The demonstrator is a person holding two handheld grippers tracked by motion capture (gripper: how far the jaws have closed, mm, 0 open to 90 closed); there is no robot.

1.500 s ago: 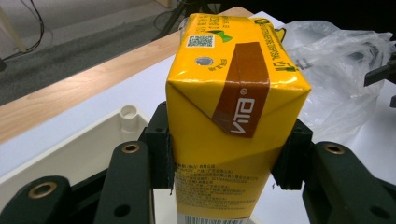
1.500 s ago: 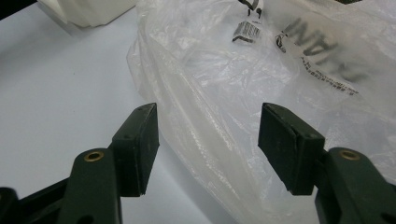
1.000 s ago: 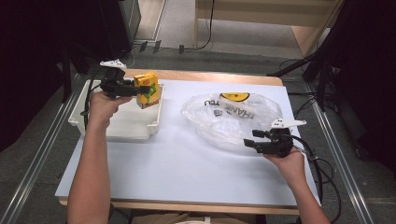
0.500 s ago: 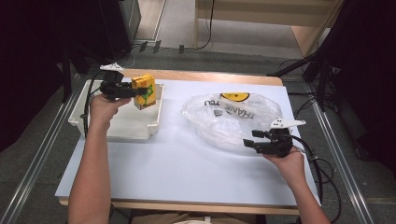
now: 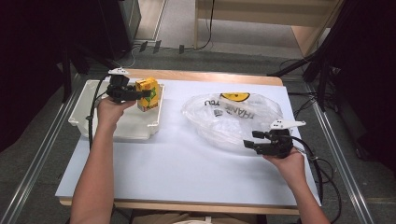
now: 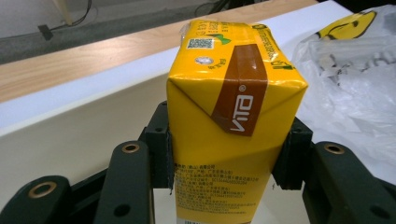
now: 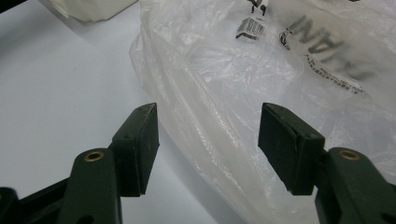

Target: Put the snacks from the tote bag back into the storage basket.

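carton (image 6: pixel 224 140): yellow, brown stripe | bag (image 5: pixel 233 119): clear, black print | tray (image 5: pixel 93 126): white

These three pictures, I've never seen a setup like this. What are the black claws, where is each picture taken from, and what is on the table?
A person sits at a table holding a hand-worked claw in each hand. The high view looks down from above; the two gripper views come from cameras riding on each claw.

The left gripper is clamped on a yellow drink carton, held upright over a white tray at the table's left.

The right gripper is open at the near edge of a crumpled clear plastic bag with black lettering and a yellow smiley face. In its own view a fold of the bag lies between the jaws, which are not pressing on it.
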